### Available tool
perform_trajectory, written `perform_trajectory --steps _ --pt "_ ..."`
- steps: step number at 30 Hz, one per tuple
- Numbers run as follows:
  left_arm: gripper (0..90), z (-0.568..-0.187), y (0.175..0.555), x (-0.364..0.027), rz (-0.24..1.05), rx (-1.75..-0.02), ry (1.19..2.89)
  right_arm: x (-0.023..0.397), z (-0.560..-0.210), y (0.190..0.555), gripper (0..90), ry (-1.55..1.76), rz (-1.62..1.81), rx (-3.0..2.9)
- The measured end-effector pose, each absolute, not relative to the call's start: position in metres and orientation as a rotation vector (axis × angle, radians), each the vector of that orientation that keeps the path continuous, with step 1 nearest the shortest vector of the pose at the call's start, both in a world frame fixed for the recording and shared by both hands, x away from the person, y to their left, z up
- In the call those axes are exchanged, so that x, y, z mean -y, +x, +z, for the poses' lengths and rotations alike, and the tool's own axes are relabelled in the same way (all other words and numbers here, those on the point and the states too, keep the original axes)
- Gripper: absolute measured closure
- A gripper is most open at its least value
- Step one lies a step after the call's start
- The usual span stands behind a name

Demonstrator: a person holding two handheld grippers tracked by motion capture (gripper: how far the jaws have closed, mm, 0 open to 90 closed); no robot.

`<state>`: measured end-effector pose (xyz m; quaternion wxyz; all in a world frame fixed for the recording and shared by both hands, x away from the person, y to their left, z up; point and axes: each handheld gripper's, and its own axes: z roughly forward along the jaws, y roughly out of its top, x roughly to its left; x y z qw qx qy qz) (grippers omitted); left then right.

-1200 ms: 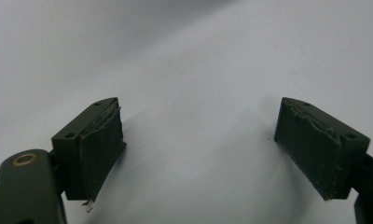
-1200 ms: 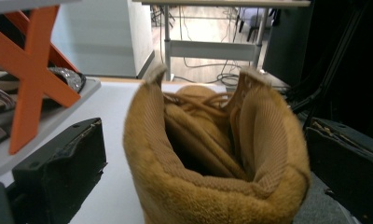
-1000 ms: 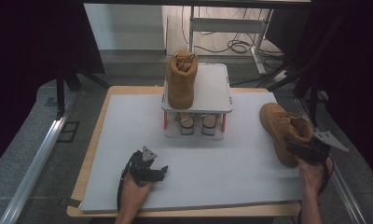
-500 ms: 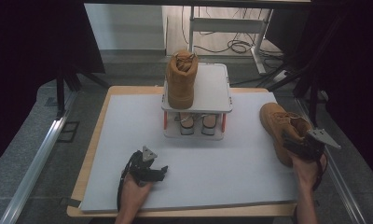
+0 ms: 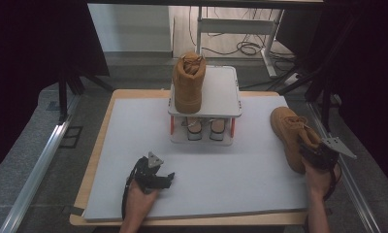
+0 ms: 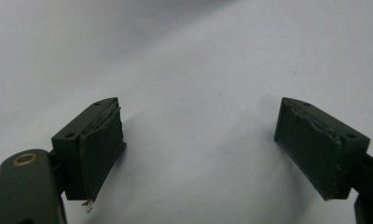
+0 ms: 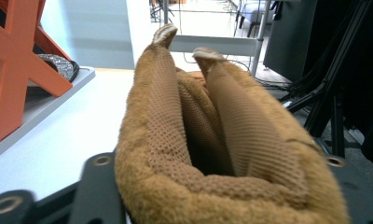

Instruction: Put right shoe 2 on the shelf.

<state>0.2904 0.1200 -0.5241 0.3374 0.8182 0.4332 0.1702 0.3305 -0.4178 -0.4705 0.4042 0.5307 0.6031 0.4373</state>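
Observation:
A tan boot (image 5: 291, 133) lies on the white table top at the right, toe pointing away from me. My right gripper (image 5: 314, 154) is at its heel end. In the right gripper view the boot's padded collar (image 7: 212, 140) fills the gap between the black jaws, which have just been closing and now squeeze it from both sides. A second tan boot (image 5: 188, 82) stands upright on top of a white shoe rack (image 5: 221, 94). My left gripper (image 5: 169, 178) rests low over the table's front left, open, with only bare white surface between its pads (image 6: 100, 149).
A pair of light shoes (image 5: 204, 128) sits on the rack's lower shelf between orange legs. The white table top (image 5: 221, 170) has free room in the middle. Dark stands and cables are beyond the right edge.
The right gripper's jaws have drawn in around the boot's collar. Both hands and both boots stay where they were.

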Motion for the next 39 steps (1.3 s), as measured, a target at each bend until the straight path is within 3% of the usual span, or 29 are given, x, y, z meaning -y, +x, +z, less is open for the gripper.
perform_trajectory --steps 9,39 --pt "15.2 -0.524 0.29 -0.12 0.443 -1.13 2.132 0.408 -0.463 0.331 54.5 1.373 1.091 -1.493" --pt "15.2 -0.524 0.291 -0.12 0.444 -1.129 2.13 0.367 -0.388 0.318 55.4 1.204 1.217 -1.452"
